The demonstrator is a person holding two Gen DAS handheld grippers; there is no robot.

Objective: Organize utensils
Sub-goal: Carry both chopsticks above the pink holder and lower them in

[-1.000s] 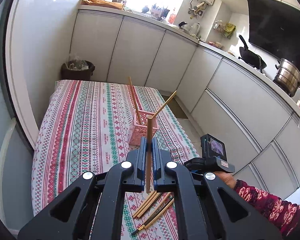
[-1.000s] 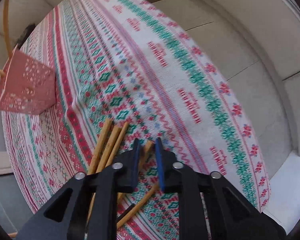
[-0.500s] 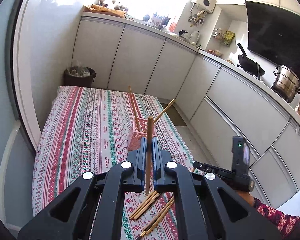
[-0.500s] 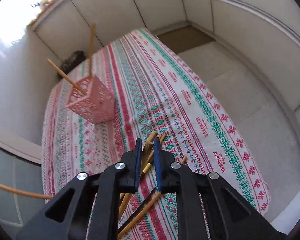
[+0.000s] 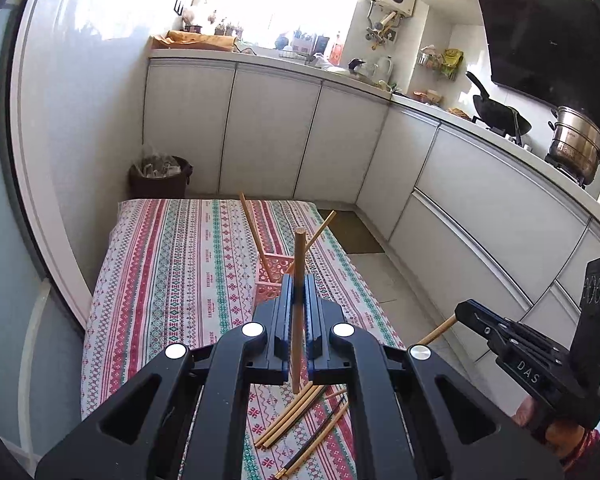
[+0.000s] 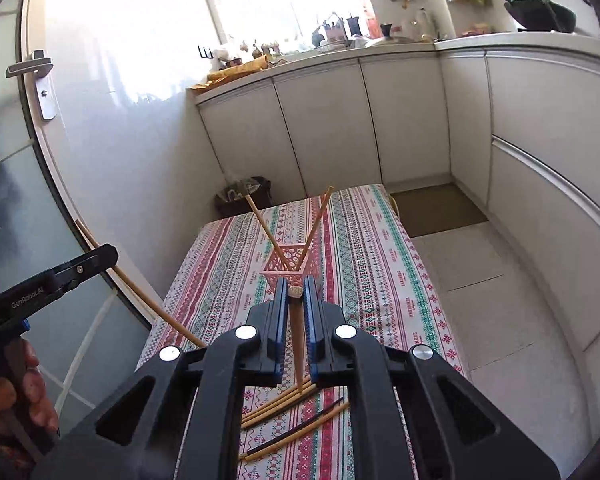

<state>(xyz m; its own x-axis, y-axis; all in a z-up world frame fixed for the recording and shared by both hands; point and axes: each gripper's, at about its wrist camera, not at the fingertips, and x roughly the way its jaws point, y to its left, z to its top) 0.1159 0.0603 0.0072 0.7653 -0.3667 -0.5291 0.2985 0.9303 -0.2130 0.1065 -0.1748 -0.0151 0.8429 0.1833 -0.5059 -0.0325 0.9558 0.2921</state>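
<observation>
A pink perforated holder (image 5: 274,270) (image 6: 292,266) stands mid-table on the striped cloth with two wooden chopsticks leaning out of it. My left gripper (image 5: 298,292) is shut on a wooden chopstick (image 5: 299,264), held upright above the near end of the table. My right gripper (image 6: 296,292) is shut on another wooden chopstick (image 6: 298,344), also raised; it shows at the right in the left wrist view (image 5: 466,312). Several loose chopsticks (image 5: 296,416) (image 6: 284,404), some dark-tipped, lie on the cloth below both grippers.
The striped tablecloth (image 5: 172,264) covers a low table. White cabinets (image 5: 276,136) run behind and to the right. A dark bin (image 5: 160,176) stands at the far left corner. A glass door (image 6: 28,184) is on the left. Floor lies right of the table (image 6: 480,280).
My right gripper rose from the loose pile with a chopstick in its jaws and tilted up level. My left gripper lifted slightly, still holding its chopstick.
</observation>
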